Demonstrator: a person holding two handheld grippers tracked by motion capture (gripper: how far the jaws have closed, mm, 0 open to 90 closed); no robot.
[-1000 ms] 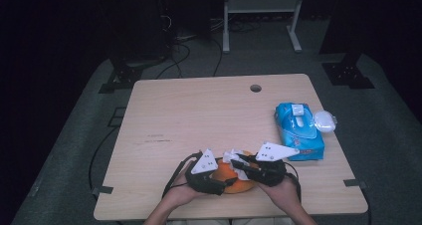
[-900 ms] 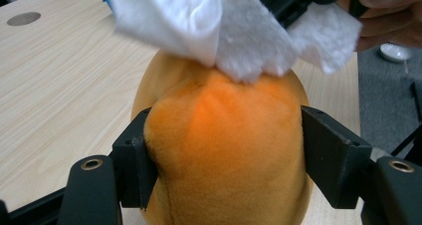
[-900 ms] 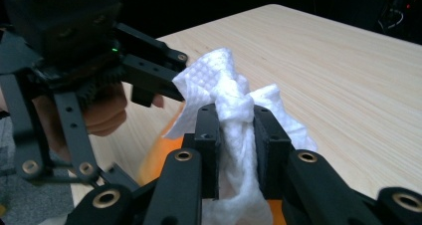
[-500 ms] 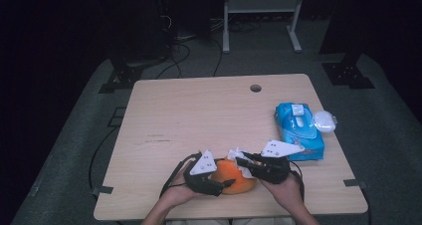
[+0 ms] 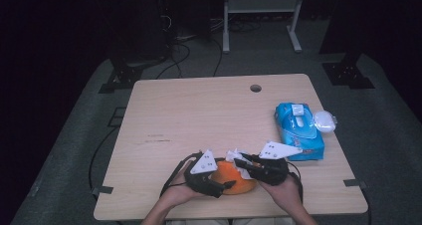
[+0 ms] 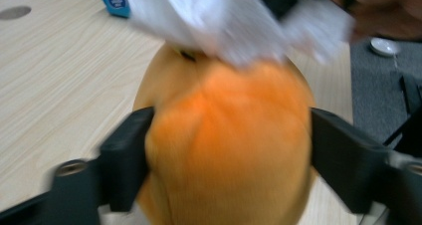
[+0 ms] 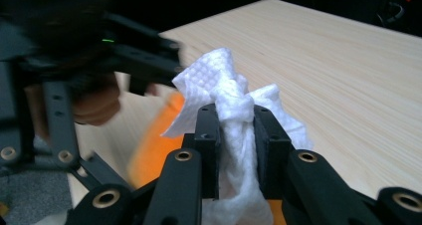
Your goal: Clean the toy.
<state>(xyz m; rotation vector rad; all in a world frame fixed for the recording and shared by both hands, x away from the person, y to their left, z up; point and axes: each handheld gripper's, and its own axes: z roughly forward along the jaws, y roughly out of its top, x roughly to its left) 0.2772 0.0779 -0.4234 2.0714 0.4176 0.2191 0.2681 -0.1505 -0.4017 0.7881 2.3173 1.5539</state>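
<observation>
Orange fruit (image 5: pixel 234 177) at the near edge of the tabletop (image 5: pixel 209 115), just left of the blue wipes pack (image 5: pixel 298 133), being wiped with a crumpled white tissue (image 7: pixel 226 103). Best done with the fruit kept steady on the wood and turned little by little. Left gripper (image 6: pixel 229 150) straddling the fruit, jaws just widened, pads at its sides in a loose hold at most; worth firming up before any rubbing. Right gripper (image 7: pixel 236 130) clenched on the tissue, pressing at the fruit's top; short light strokes, wad kept bunched.
</observation>
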